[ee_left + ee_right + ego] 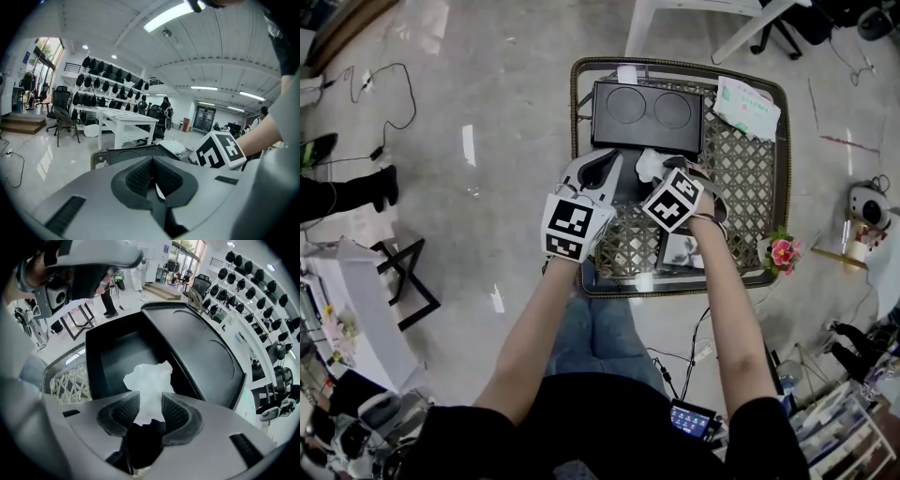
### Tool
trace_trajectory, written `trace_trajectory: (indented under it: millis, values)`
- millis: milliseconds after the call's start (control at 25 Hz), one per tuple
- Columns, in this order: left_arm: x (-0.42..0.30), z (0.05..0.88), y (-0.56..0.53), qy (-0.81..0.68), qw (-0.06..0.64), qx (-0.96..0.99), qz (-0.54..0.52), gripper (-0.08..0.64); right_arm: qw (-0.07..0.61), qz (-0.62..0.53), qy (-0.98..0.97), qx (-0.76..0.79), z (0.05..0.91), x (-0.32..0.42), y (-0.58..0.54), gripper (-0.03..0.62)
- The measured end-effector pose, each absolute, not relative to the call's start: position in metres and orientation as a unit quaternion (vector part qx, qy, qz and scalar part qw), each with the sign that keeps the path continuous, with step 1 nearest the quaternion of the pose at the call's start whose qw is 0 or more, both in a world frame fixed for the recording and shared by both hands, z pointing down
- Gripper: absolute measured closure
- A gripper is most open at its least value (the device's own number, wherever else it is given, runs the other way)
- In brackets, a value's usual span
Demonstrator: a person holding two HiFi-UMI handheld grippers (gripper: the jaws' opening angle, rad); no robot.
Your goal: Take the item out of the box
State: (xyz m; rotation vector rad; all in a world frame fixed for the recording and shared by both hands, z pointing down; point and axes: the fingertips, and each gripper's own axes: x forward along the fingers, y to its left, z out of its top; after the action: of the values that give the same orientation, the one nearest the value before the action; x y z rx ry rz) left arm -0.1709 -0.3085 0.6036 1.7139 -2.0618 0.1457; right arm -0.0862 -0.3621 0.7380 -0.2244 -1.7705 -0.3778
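Note:
A black box (649, 114) stands open on the wicker table (741, 178), its lid with two round hollows tipped back. In the right gripper view I look down into its dark tray (112, 357). My right gripper (654, 169) (149, 404) is shut on a crumpled white tissue (649, 165) (149, 378), held just above the tray. My left gripper (600, 169) (153, 161) hangs beside it at the box's near left edge, jaws shut, tips meeting; nothing shows between them. The lid (126, 154) lies just beyond its tips.
A white packet (748, 106) lies at the table's far right corner and a pink flower (783, 251) at its near right edge. A dark card (680, 251) rests on the near side. White table legs (694, 19) stand behind; cables trail on the floor.

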Motion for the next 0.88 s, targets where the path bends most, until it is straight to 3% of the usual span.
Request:
trace_trajectory:
  millis: [200, 440, 880]
  values:
    - [-0.1702, 0.6054, -0.3070, -0.748, 0.227, 0.621, 0.051, 0.540, 0.618, -0.168, -0.762, -0.100, 0.7432, -0.0851, -0.3616, 0.467]
    - [-0.1711, 0.6089, -0.3043, -0.748, 0.231, 0.620, 0.052, 0.540, 0.629, -0.168, -0.753, -0.096, 0.7458, -0.0855, -0.3634, 0.551]
    - [-0.1733, 0.6071, -0.3012, -0.750, 0.232, 0.618, 0.046, 0.540, 0.626, -0.163, -0.758, -0.087, 0.7399, -0.0851, -0.3626, 0.581]
